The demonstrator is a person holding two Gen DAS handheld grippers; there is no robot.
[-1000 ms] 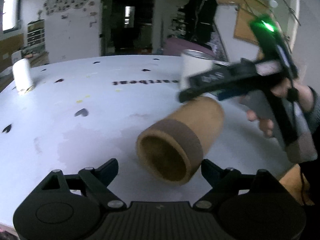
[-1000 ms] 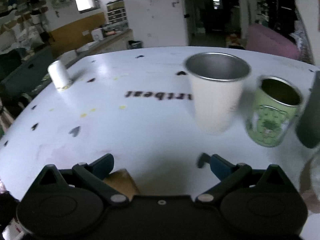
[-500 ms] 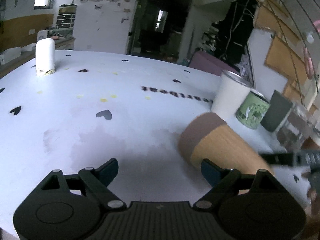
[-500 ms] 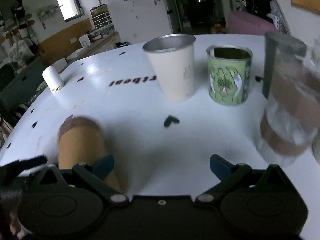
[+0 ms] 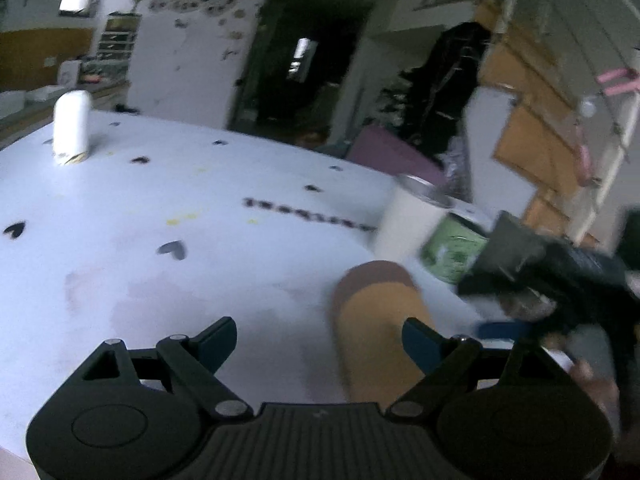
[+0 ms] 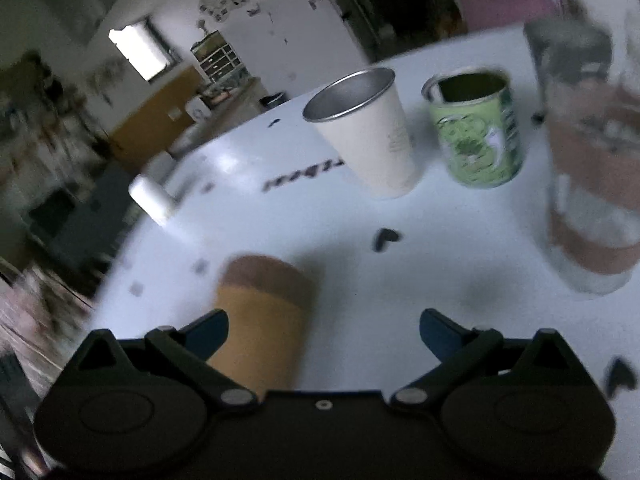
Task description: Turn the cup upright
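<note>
A tan cup with a brown rim band (image 5: 376, 320) lies on its side on the white table (image 5: 160, 208), rim end pointing away from me. In the left wrist view it lies between the jaws, close to the right finger; my left gripper (image 5: 316, 340) is open and empty. In the right wrist view the cup (image 6: 260, 316) lies close to the left finger; my right gripper (image 6: 324, 332) is open and empty. The right gripper (image 5: 516, 304) also shows at the right of the left wrist view, blurred.
A white metal-lined cup (image 6: 368, 132) and a green tin (image 6: 476, 132) stand upright behind the tan cup. A clear glass with brown bands (image 6: 592, 200) and a dark cup (image 6: 568, 48) stand at the right. A white bottle (image 5: 72, 126) stands far left.
The tan cup has turned so its rim end faces away instead of toward my left gripper. My right gripper has swung round and come down beside it. Both views have tilted.
</note>
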